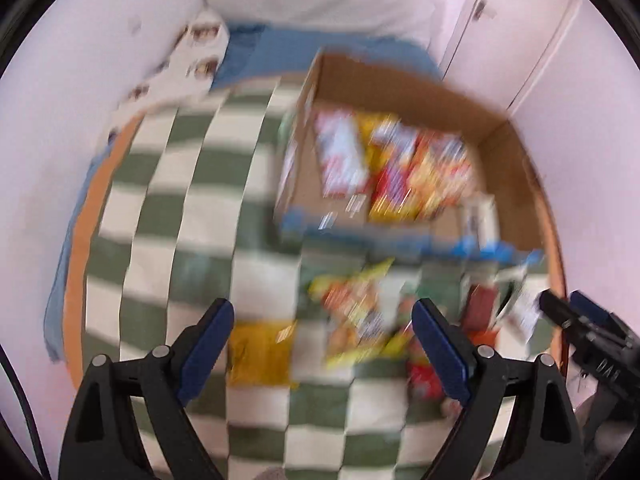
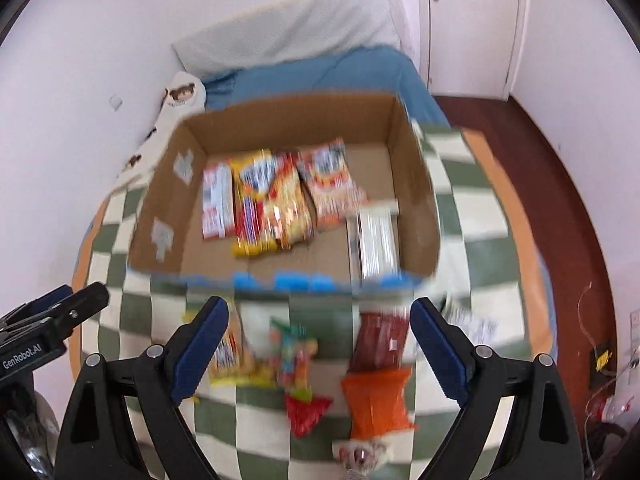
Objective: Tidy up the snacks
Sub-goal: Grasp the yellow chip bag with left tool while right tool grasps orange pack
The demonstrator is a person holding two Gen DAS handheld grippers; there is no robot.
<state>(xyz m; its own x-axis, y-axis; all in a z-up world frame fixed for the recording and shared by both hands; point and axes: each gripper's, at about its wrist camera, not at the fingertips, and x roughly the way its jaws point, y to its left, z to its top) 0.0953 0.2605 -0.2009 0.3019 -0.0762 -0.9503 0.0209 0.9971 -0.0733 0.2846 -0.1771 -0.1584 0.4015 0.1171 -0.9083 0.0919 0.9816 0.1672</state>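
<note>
Snack packets (image 2: pixel 276 196) lie inside the cardboard box (image 2: pixel 416 200) beyond both jaws, loose packets (image 2: pixel 376 400) rest on the checkered blanket (image 2: pixel 472 248) between them, left gripper (image 1: pixel 323 344) and right gripper (image 2: pixel 319 344) spread wide, holding nothing.

Green and white checkered blanket (image 2: pixel 472 240) spread over a bed, with an orange border (image 2: pixel 516 216) along its edge. Beyond it, a blue sheet (image 2: pixel 360 72) and a white pillow (image 2: pixel 296 28) against the wall. At the left of the pillow, a white cloth with brown monkey faces (image 2: pixel 182 94), also seen in the left wrist view (image 1: pixel 204 46). White door with a handle (image 2: pixel 460 20) at the far right. Dark red floor (image 2: pixel 560 208) beside the bed, some cables (image 2: pixel 600 360) near the wall.
</note>
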